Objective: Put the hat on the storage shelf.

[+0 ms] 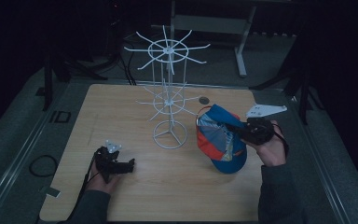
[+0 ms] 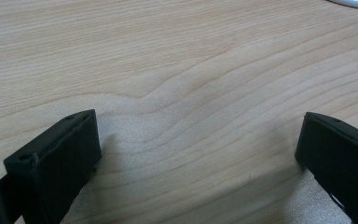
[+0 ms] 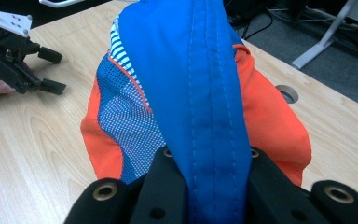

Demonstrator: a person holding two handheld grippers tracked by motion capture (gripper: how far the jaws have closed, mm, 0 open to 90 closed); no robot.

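Note:
A blue and orange cap (image 1: 221, 140) with mesh panels hangs just above the table at the right. My right gripper (image 1: 235, 128) is shut on its blue fabric; in the right gripper view the cap (image 3: 191, 93) is pinched between the two black jaws of the right gripper (image 3: 209, 172). A white wire display rack (image 1: 169, 93) with two rings of hooks stands at the middle of the table. My left gripper (image 1: 129, 164) rests low on the table at the left, jaws wide apart over bare wood, as the left gripper view (image 2: 196, 154) shows.
The wooden table (image 1: 135, 196) has a round cable hole (image 1: 204, 100) behind the cap. The rack's ring base (image 1: 169, 135) sits between the two hands. A dark floor, cables and a desk frame (image 1: 242, 42) lie beyond the far edge.

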